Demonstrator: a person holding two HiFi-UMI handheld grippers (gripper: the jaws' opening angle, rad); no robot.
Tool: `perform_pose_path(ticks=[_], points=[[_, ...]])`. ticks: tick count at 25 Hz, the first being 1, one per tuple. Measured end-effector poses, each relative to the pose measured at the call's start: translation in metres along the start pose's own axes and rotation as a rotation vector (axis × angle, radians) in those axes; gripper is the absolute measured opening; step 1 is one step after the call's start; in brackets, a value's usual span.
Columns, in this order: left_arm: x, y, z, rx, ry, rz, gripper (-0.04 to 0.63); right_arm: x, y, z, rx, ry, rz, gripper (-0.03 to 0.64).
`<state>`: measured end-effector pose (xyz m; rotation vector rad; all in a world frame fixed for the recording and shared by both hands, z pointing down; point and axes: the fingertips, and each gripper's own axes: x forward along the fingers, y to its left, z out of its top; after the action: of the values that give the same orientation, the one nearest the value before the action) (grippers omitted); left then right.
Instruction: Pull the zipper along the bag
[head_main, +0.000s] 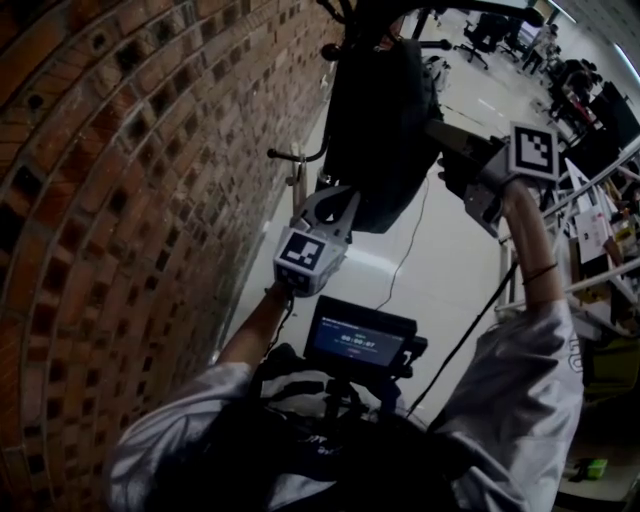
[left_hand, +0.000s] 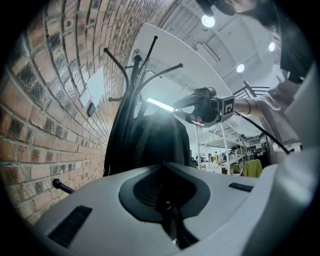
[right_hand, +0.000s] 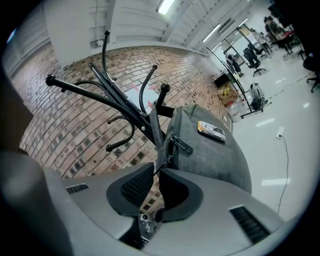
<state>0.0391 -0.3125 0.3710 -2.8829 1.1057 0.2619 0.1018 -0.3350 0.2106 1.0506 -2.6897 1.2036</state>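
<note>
Bag (right_hand: 212, 150): grey, hung on a coat rack (right_hand: 115, 92) by the brick wall (head_main: 120, 200), its zipper pull (right_hand: 165, 163) pinched in the closed jaws of your right gripper (right_hand: 156, 172). Left gripper (left_hand: 162, 167): jaws together at the bag's lower edge; whether they catch fabric is unclear. Step judged: pull grasped, ready to travel; you next draw it steadily along the zipper line while your left braces the hanging bag against swinging.

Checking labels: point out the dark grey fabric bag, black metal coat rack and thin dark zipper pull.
bag (right_hand: 215, 160): right gripper view, front fabric panel.
coat rack (right_hand: 112, 89): right gripper view, central pole.
zipper pull (right_hand: 165, 163): right gripper view, thin cord part.
</note>
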Motion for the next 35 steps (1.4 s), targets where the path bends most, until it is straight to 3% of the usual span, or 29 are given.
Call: perform_pose_path(ticks=[4, 14, 22, 28, 35], points=[[-0.001, 0.004, 0.000, 0.008, -0.007, 0.006, 0.008, 0.000, 0.000, 0.010, 0.002, 0.014, 0.011, 0.052], [0.001, 0.018, 0.010, 0.012, -0.030, 0.031, 0.008, 0.004, -0.004, 0.031, 0.121, 0.000, 0.088, 0.057], [0.002, 0.025, 0.008, -0.007, -0.025, 0.049, 0.008, 0.007, 0.001, 0.013, -0.137, 0.018, 0.014, 0.057], [0.007, 0.013, 0.016, 0.002, -0.013, 0.050, 0.008, -0.016, 0.000, 0.006, -0.139, -0.042, 0.029, 0.056], [0.006, -0.001, 0.015, 0.014, 0.002, 0.027, 0.008, -0.041, -0.007, -0.030, -0.107, -0.106, 0.064, 0.055]])
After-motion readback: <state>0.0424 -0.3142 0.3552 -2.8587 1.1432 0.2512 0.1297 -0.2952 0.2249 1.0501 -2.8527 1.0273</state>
